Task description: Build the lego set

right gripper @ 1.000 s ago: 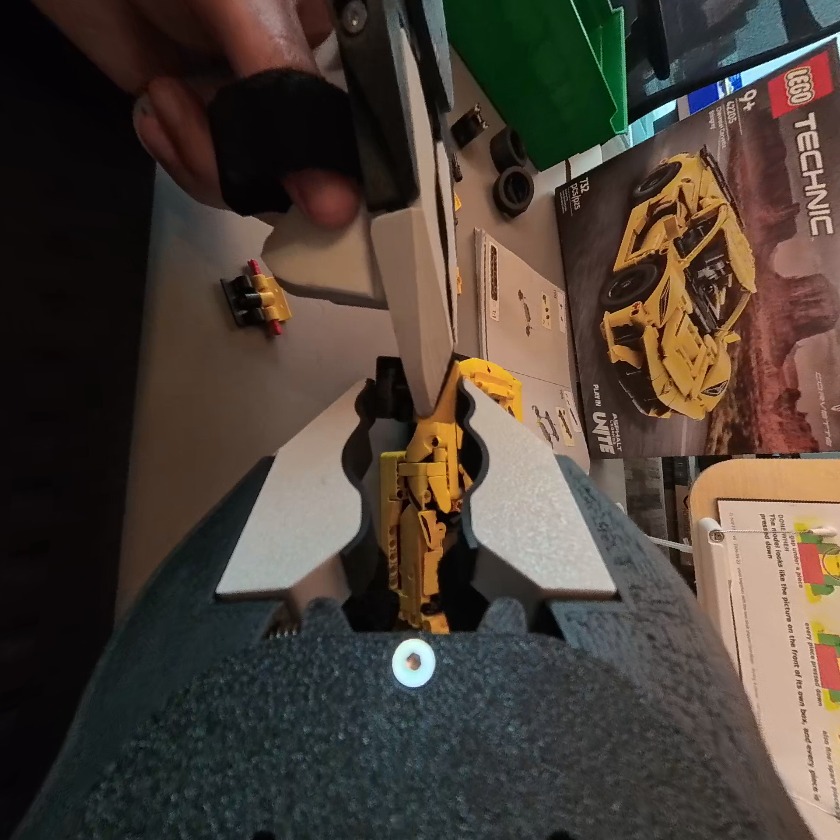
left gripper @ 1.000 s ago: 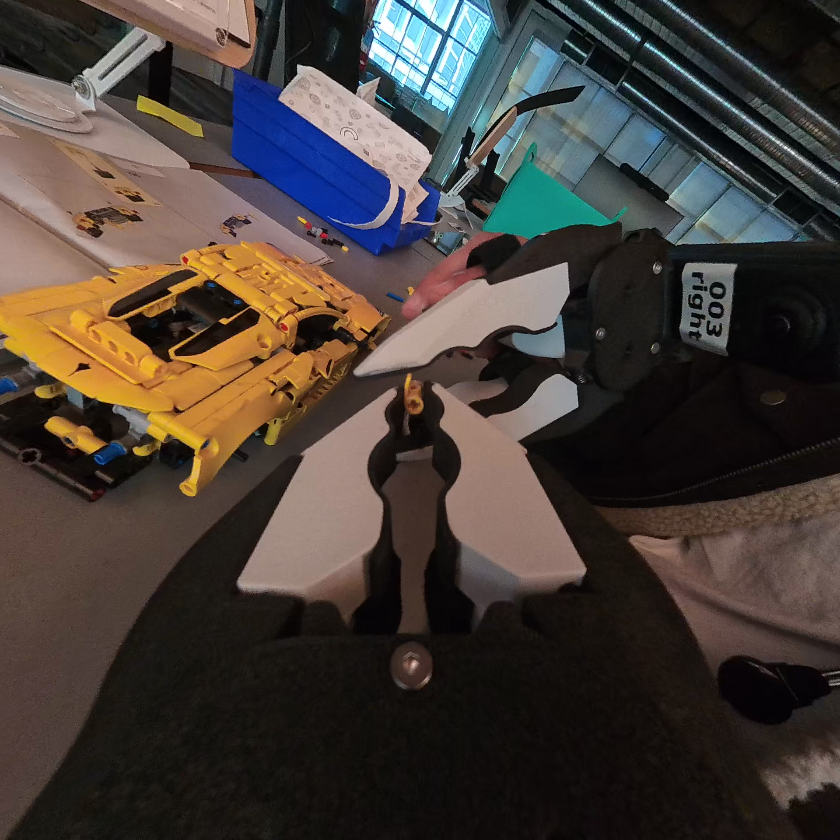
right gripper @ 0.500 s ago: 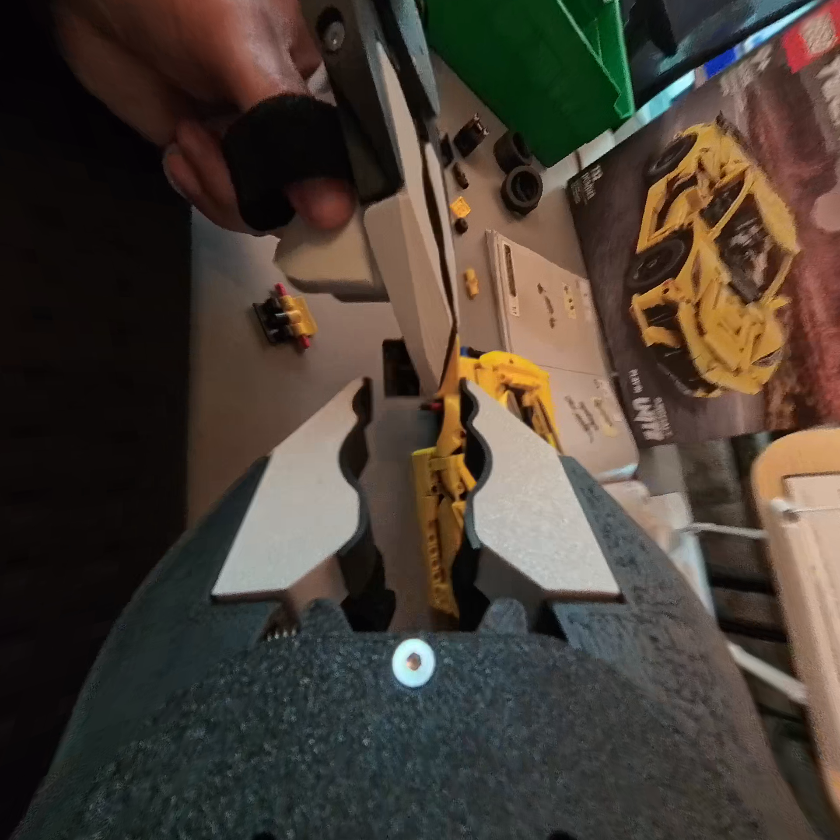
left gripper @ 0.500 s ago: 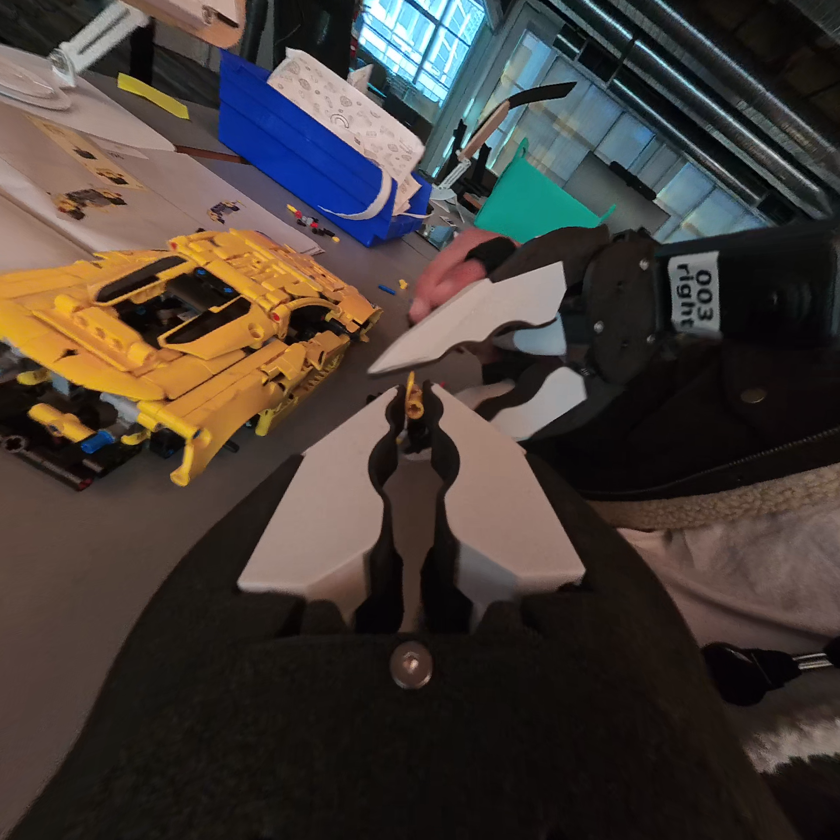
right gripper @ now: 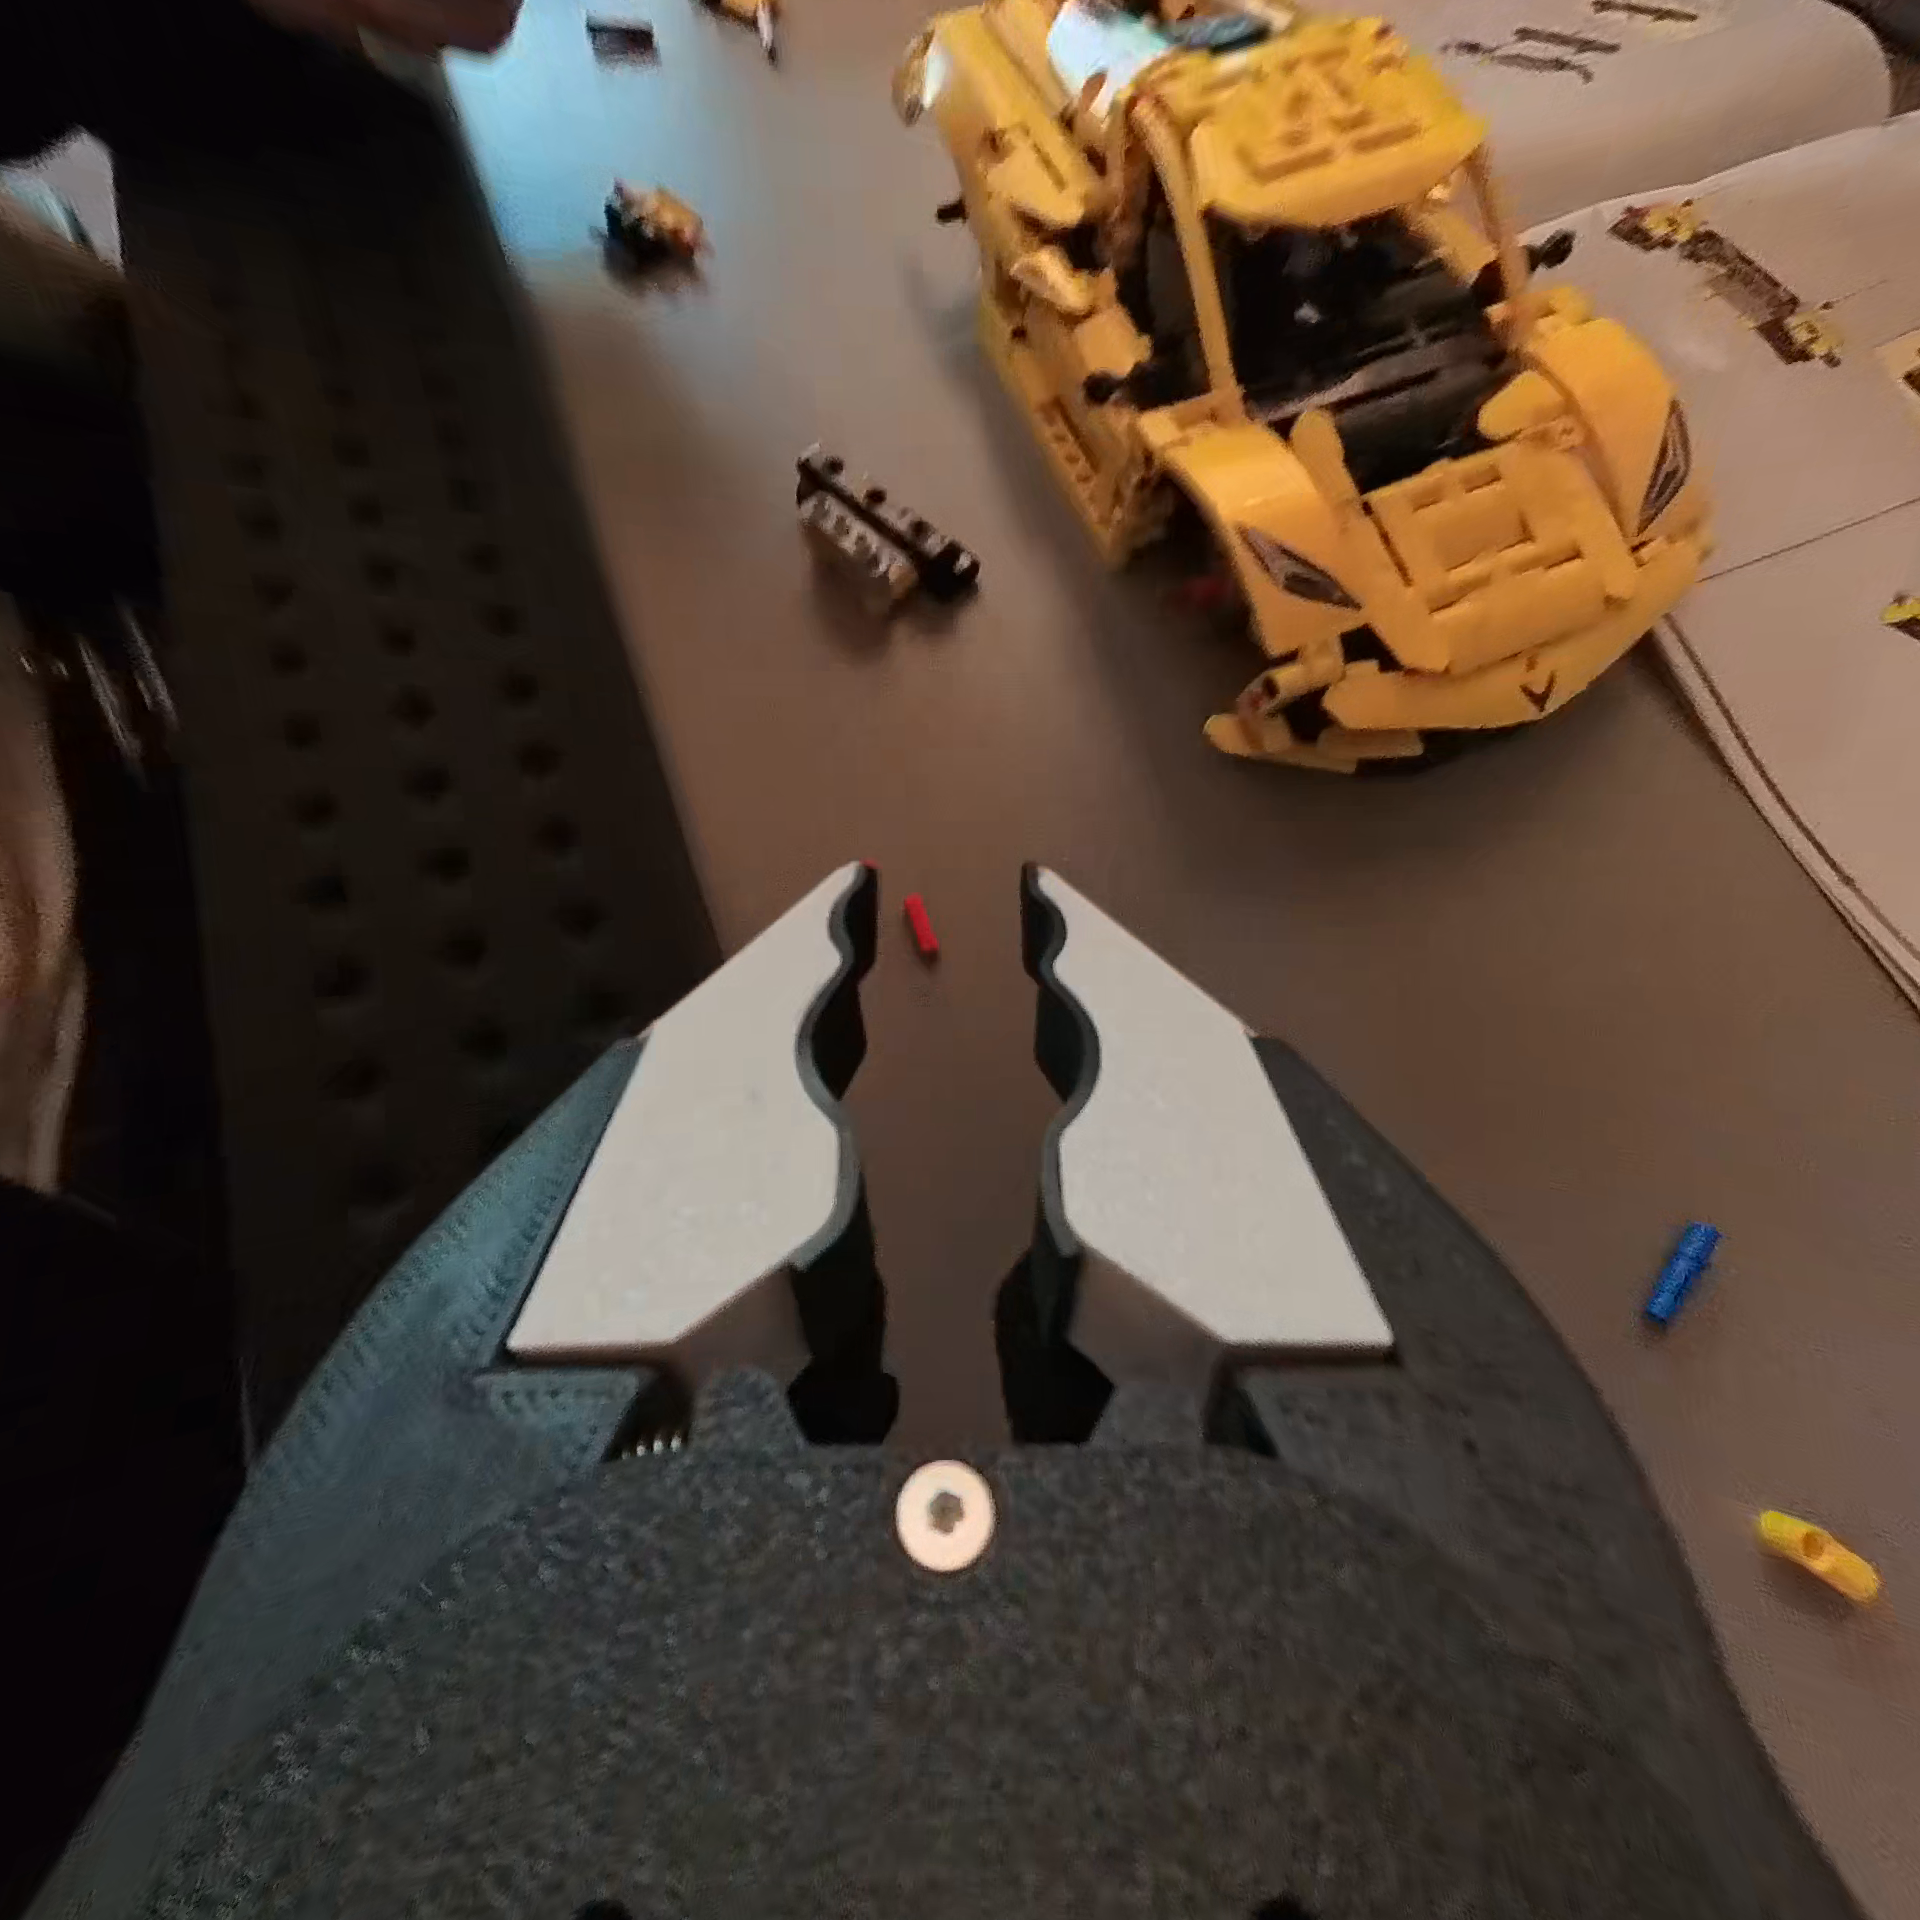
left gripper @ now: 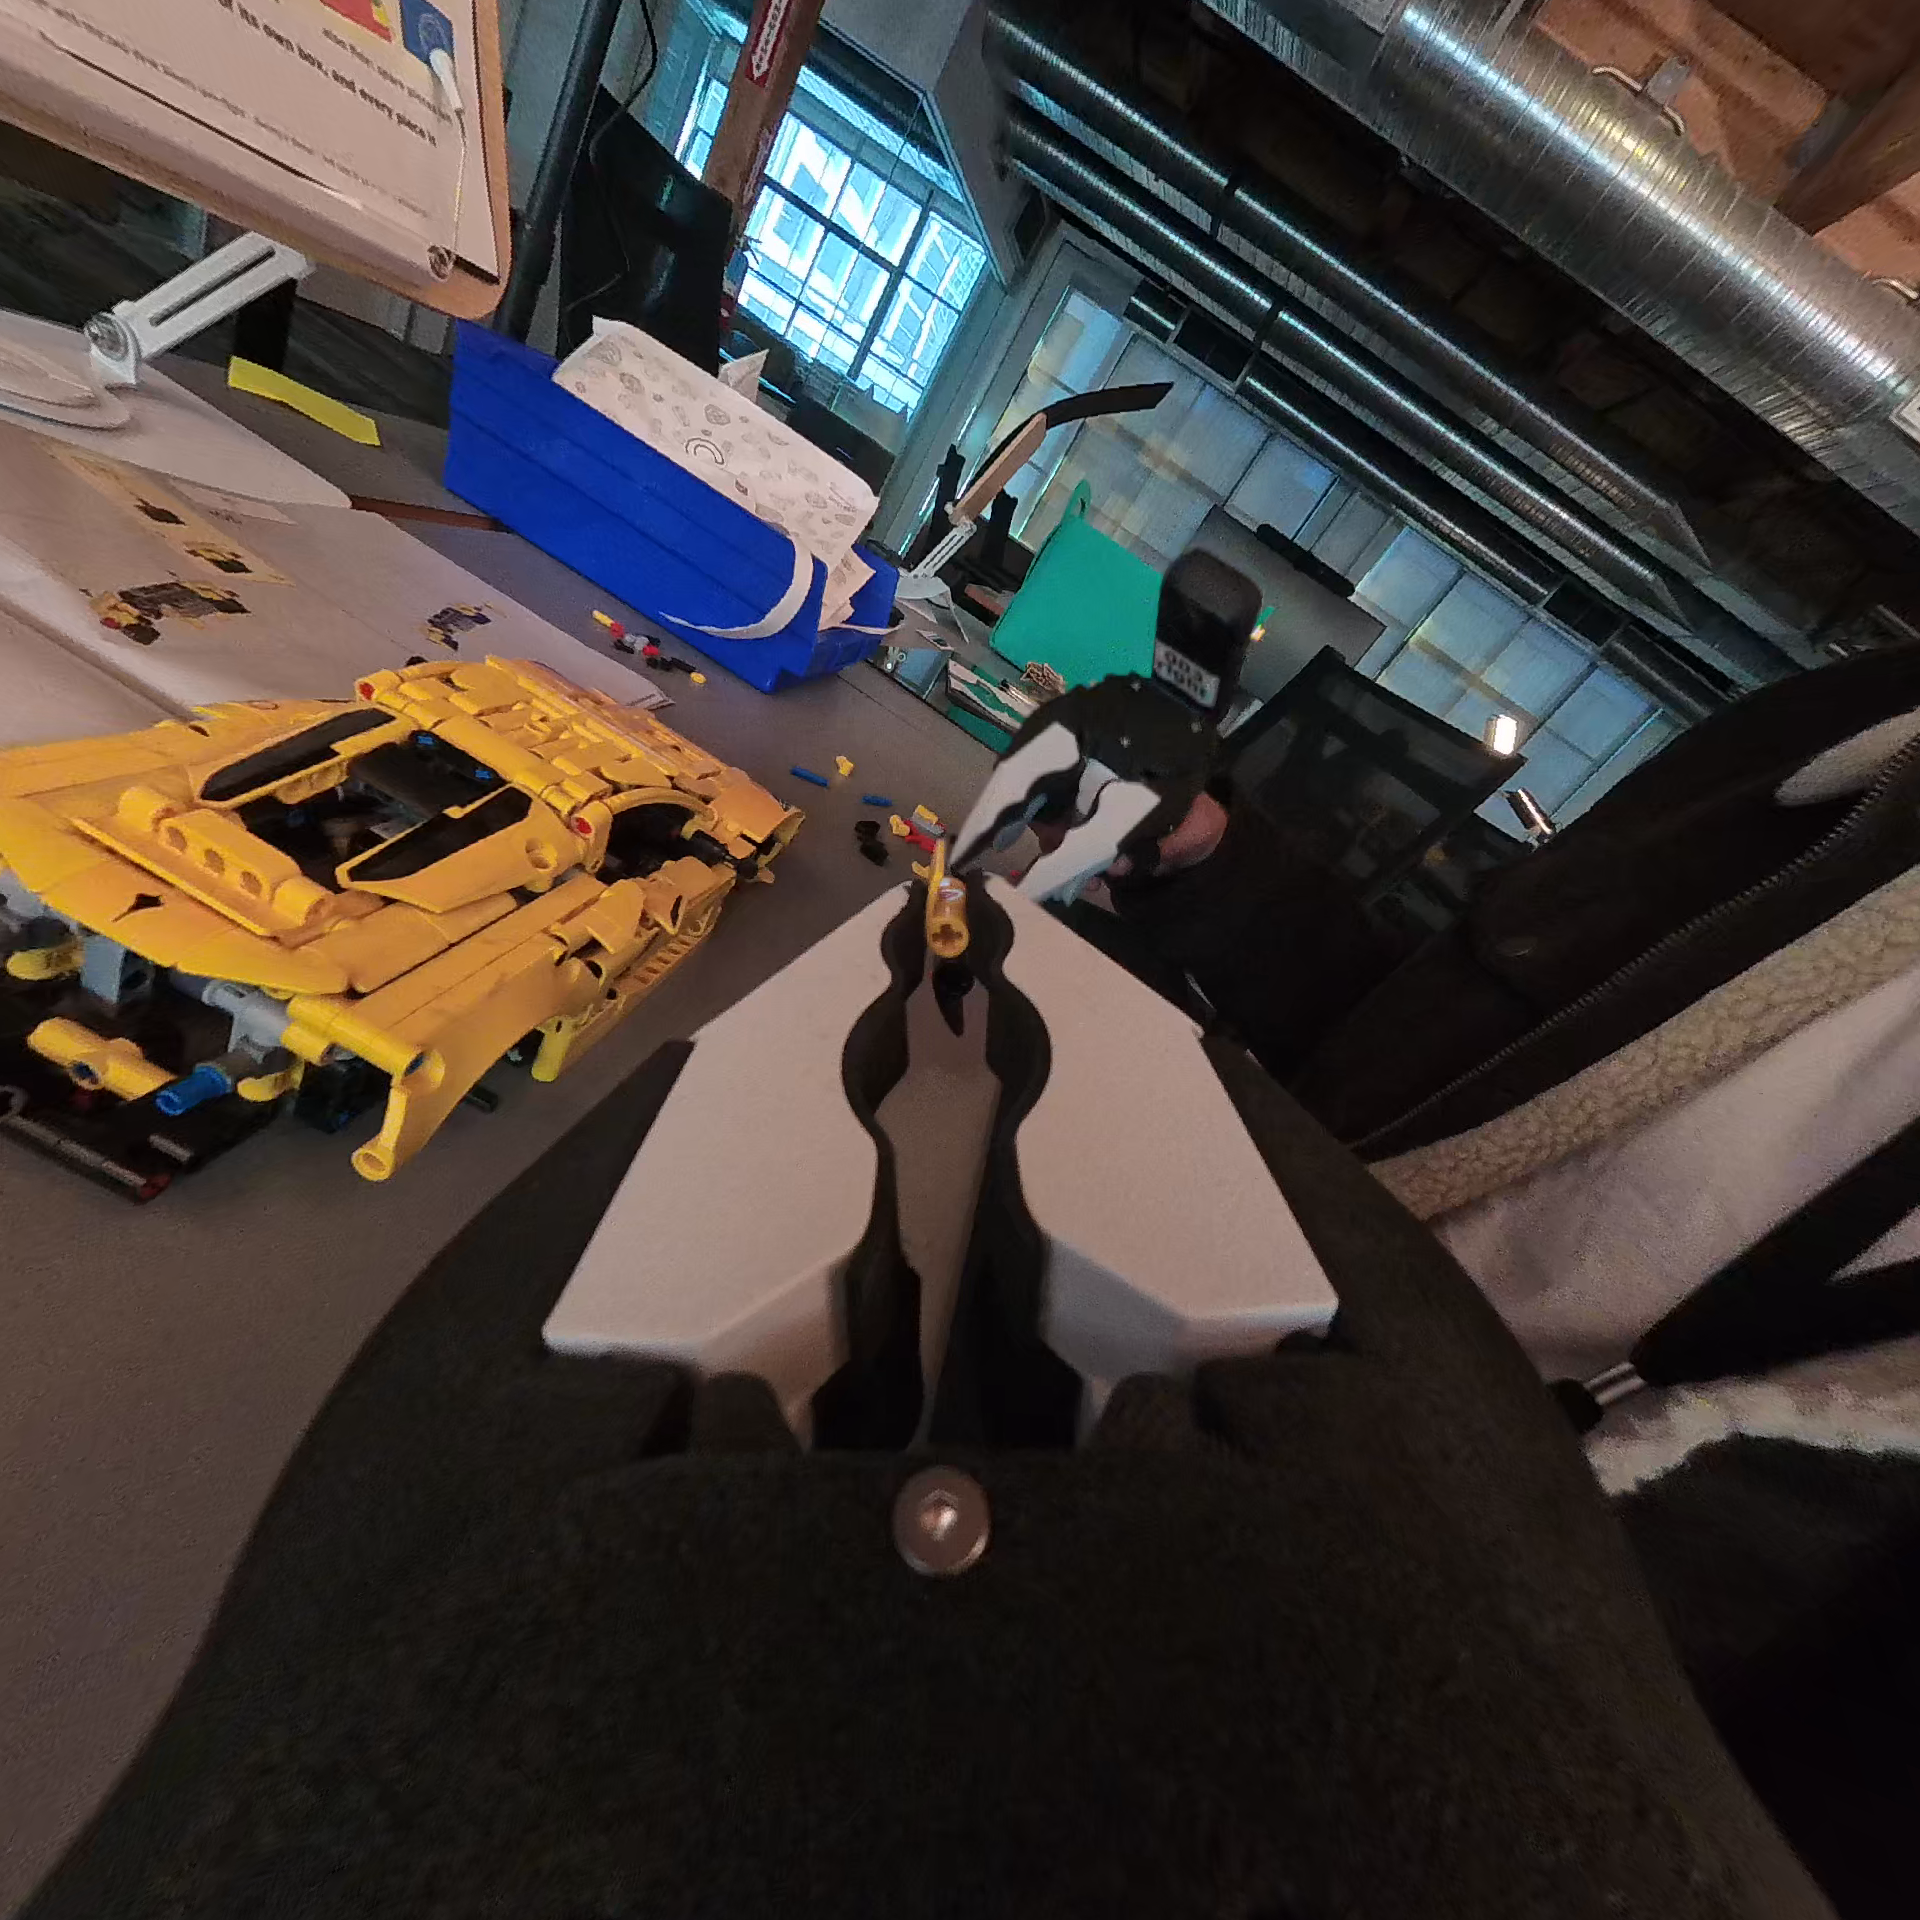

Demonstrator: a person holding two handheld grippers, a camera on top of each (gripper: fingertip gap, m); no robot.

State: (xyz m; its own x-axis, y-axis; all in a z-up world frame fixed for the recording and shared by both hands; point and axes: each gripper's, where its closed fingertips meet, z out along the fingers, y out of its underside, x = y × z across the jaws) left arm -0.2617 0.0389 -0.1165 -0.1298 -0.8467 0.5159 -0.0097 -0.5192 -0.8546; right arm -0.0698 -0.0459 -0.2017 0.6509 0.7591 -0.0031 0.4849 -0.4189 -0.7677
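My left gripper (left gripper: pixel 945 894) is shut on a small yellow lego connector (left gripper: pixel 943 920) and holds it upright at the fingertips, above the grey table (left gripper: pixel 260 1351). The partly built yellow lego car (left gripper: pixel 364 862) stands to its left and also shows in the right wrist view (right gripper: pixel 1351 416). My right gripper (right gripper: pixel 945 873) is open above the table. A small red pin (right gripper: pixel 921 924) lies on the table between its fingers, and neither pad touches it. The right gripper also shows in the left wrist view (left gripper: pixel 992 868), open, just beyond the yellow connector.
A blue bin (left gripper: pixel 644 540) and a green bin (left gripper: pixel 1081 613) stand at the back. Instruction pages (right gripper: pixel 1818 623) lie by the car. A black and grey sub-assembly (right gripper: pixel 883 530), a blue pin (right gripper: pixel 1681 1270), a yellow piece (right gripper: pixel 1818 1567) and several loose bits (left gripper: pixel 894 821) lie on the table. Some 25 cm of space lies between my two pairs of fingers. From the right gripper's tips to the yellow piece (right gripper: pixel 1818 1567) is close to 20 cm.
My right gripper has drawn back from the left gripper's tips and turned down over the table, with its jaws somewhat narrower, over the red pin. My left gripper still holds the yellow connector.
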